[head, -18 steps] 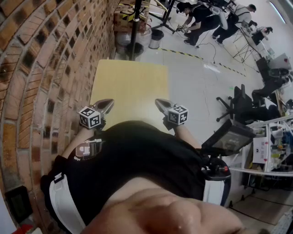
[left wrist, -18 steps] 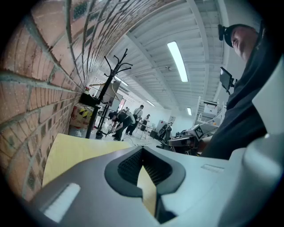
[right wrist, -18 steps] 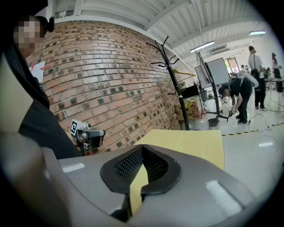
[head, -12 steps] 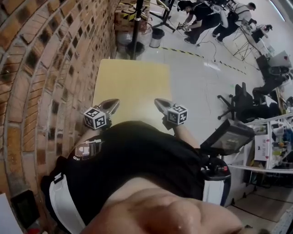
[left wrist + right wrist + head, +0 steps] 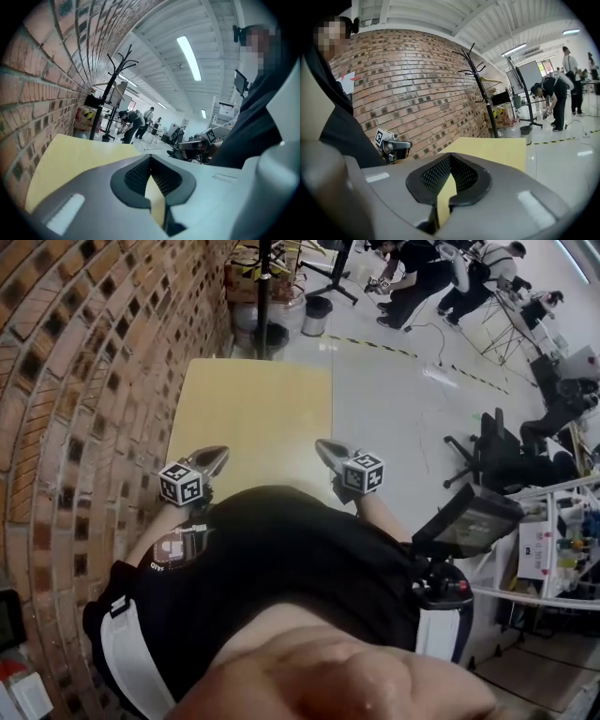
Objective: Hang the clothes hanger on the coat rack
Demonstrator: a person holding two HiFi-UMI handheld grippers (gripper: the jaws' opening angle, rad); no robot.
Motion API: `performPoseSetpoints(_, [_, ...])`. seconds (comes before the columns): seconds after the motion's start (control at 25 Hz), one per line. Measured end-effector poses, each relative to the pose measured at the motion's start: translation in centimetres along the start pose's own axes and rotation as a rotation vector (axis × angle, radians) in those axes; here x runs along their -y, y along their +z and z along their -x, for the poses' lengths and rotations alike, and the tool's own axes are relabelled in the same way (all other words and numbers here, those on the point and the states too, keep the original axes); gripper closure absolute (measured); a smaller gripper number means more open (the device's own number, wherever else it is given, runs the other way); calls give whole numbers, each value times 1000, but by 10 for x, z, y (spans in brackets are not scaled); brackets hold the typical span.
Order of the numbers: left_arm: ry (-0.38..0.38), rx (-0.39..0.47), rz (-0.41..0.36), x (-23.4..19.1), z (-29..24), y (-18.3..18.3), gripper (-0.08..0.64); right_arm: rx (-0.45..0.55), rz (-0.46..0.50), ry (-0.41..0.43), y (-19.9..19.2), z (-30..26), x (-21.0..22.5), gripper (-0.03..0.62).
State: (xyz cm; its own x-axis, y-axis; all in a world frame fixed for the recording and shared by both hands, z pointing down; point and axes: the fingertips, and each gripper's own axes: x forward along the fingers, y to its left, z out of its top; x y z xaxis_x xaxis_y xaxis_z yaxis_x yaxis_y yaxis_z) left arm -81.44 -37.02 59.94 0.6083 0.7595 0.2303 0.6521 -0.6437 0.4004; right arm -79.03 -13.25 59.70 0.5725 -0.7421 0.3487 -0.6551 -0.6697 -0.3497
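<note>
Both tools are held close to the person's body, over the near edge of the yellow table (image 5: 253, 399). The left hand-held gripper (image 5: 221, 452) sits at 9 o'clock from the right hand-held gripper (image 5: 322, 445), and both point toward 12 o'clock along the tabletop.

In the left gripper view the jaws are closed tip to tip with nothing between them. Only the yellow tabletop shows through the narrow slit behind the tips. The right gripper view shows the same for the right one, with its jaws pressed together and empty. In that view the left tool's marker cube (image 5: 382, 137) lies at 9 o'clock.

The coat rack (image 5: 484, 93) stands on the floor past the far end of the table, at 12 o'clock from both hand-held grippers and well apart from them. It is close to the brick wall (image 5: 94, 381) that runs along the table's left side. Its black pole is upright, with hooked arms branching near the top. Whether a clothes hanger hangs on it is too small to tell.

A bin (image 5: 319, 315) stands just right of the rack's base. People (image 5: 412, 277) bend over equipment at 1 o'clock, and an office chair (image 5: 492, 451) stands at 3 o'clock.
</note>
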Motion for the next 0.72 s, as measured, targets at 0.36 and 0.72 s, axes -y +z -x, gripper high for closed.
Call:
performPoseSetpoints(0.36, [-80,36,42,137,-126,-12,558,-46,65,37,-10,105,86,578])
performPoseSetpoints(0.72, [-105,23,8,168,-158,-14,558,-25,24,-4,-13,151,118,578])
